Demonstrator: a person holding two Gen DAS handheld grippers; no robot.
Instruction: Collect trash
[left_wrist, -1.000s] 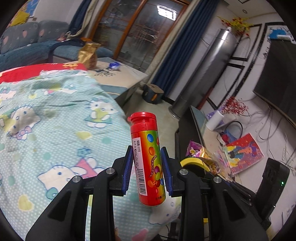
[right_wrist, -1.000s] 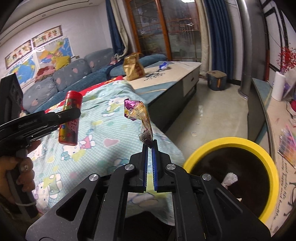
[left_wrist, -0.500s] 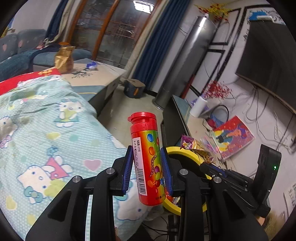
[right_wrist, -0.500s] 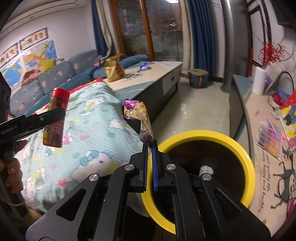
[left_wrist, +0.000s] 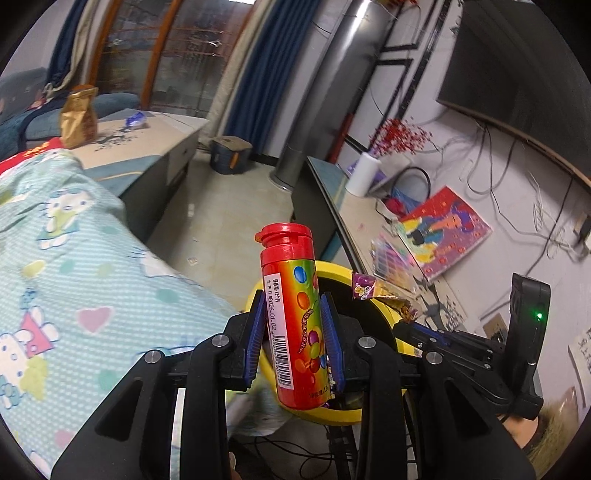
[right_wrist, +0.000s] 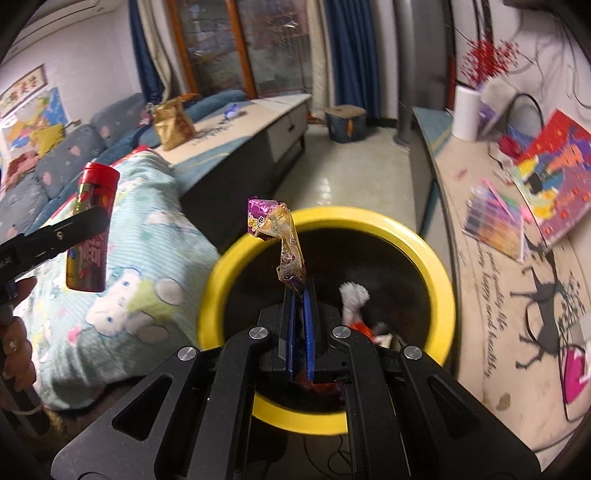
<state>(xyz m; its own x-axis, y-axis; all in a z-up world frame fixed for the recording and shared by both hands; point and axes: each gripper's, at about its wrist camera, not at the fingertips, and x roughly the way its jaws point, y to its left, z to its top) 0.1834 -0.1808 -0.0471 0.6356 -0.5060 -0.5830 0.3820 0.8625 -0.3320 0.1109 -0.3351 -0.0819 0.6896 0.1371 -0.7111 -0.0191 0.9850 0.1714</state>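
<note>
bin mouth: the yellow bin (right_wrist: 441, 280) gapes open, white and red scraps low inside
over the bin: the right gripper (right_wrist: 299, 295) and its candy wrapper (right_wrist: 282, 240) hang above the opening
left flank: the bed (right_wrist: 155, 236) presses against the rim; the left gripper (left_wrist: 295, 332) with the candy tube (left_wrist: 293, 321) hangs there
right flank: floor mat (right_wrist: 498, 295) beside the bin, books lying well apart
beyond: bare floor (right_wrist: 354, 166) runs between the desk (right_wrist: 258, 122) and the low TV stand (left_wrist: 332, 199)

Left hand-held gripper (left_wrist: 295, 339): my matte black frame, blue finger pads (left_wrist: 256, 338), silver screws.
Right hand-held gripper (right_wrist: 300, 321): my same black build, narrow blue pads (right_wrist: 309, 332), green light on its body.
Left hand (right_wrist: 14, 354): my bare skin.
</note>
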